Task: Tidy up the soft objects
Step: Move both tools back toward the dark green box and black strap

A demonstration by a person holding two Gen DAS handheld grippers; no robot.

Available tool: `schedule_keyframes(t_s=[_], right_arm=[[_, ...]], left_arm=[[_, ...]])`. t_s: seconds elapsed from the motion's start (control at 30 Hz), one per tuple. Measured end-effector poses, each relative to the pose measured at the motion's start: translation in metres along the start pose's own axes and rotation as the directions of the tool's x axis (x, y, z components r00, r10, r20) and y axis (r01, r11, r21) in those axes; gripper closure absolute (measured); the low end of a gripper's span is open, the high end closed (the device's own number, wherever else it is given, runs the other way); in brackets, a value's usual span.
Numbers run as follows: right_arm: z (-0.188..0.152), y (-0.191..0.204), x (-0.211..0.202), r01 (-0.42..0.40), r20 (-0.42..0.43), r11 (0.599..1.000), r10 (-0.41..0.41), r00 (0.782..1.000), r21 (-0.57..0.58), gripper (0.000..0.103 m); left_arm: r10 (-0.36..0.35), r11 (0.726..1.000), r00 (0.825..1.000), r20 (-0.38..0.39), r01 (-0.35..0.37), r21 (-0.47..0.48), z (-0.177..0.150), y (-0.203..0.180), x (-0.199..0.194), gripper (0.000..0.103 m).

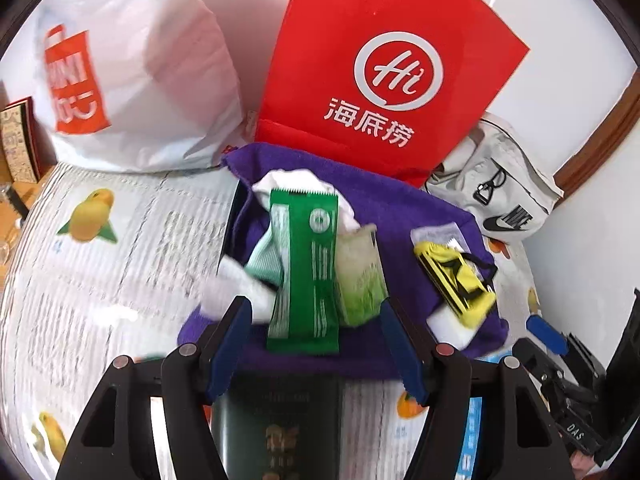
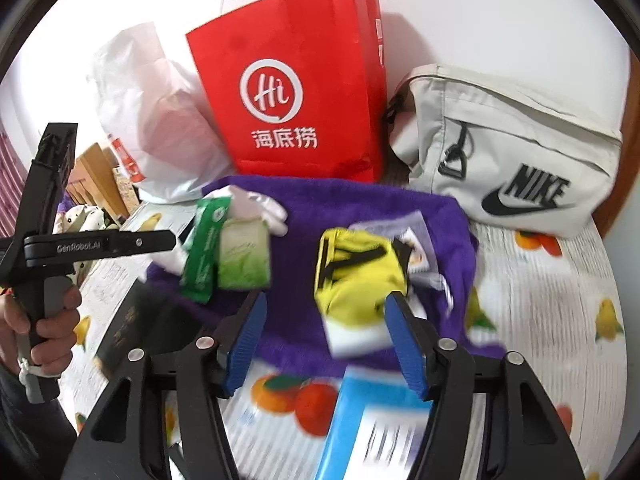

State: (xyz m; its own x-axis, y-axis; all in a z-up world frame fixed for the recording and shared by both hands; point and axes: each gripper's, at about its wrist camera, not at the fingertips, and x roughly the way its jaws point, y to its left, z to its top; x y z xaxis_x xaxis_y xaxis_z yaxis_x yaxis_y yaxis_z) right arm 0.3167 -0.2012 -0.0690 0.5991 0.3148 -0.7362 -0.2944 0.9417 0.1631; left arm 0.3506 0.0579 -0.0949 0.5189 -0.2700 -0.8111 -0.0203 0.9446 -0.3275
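My left gripper point(image 1: 316, 344) stands released with nothing between its blue pads; a dark booklet point(image 1: 280, 428) lies directly beneath the jaws. Just past the pad tips stands a green sachet point(image 1: 304, 272), with a pale green packet point(image 1: 360, 276) touching its right side and a mint and white cloth point(image 1: 256, 264) to its left. My right gripper point(image 2: 324, 336) is also released, empty; a blue box point(image 2: 372, 428) lies under its jaws, and a yellow pouch point(image 2: 356, 276) sits just ahead, close to the right pad, on a white block whose nature I cannot tell.

All these small things rest on a purple towel point(image 1: 400, 208) spread over the fruit-print cloth point(image 2: 532, 300). Beyond the towel stand a red paper bag point(image 2: 292, 88) straight ahead, a white plastic bag point(image 1: 132, 80) to the left, and a grey sling bag point(image 2: 508, 148) to the right.

I judge I am between grasps: the soft items are gathered on the towel but not yet packed away. Next I would pick one of them, most likely the sachet with the left or the pouch with the right. That calls for lowering the jaws astride it and closing gently, so that neighbouring packets are not dragged along.
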Motion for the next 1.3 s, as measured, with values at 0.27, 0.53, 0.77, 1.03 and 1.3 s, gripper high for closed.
schedule_keyframes(t_s=[0.27, 0.53, 0.77, 1.03, 1.3], right_arm=[[-0.052, 0.032, -0.037, -0.032, -0.04, 0.998, 0.03, 0.999, -0.047, 0.055], [-0.115, 0.066, -0.066, -0.063, -0.089, 0.996, 0.057, 0.994, -0.067, 0.055], [-0.156, 0.075, -0.046, -0.047, -0.178, 0.998, 0.04, 0.983, -0.035, 0.055], [-0.172, 0.07, -0.017, 0.037, -0.207, 0.999, -0.04, 0.978, -0.018, 0.054], [-0.176, 0.081, -0.016, -0.006, -0.184, 0.999, -0.003, 0.983, -0.049, 0.076]], left_arm=[[0.005, 1.0, 1.0, 0.017, -0.005, -0.006, -0.045, 0.006, -0.038, 0.038], [0.005, 1.0, 0.999, 0.048, -0.005, -0.001, -0.087, 0.015, -0.063, 0.038], [-0.009, 1.0, 0.999, 0.033, 0.009, -0.001, -0.115, 0.027, -0.071, 0.038], [-0.015, 1.0, 0.999, 0.033, 0.016, -0.021, -0.138, 0.043, -0.077, 0.038], [-0.019, 0.998, 1.0, 0.016, 0.02, -0.055, -0.15, 0.056, -0.073, 0.038]])
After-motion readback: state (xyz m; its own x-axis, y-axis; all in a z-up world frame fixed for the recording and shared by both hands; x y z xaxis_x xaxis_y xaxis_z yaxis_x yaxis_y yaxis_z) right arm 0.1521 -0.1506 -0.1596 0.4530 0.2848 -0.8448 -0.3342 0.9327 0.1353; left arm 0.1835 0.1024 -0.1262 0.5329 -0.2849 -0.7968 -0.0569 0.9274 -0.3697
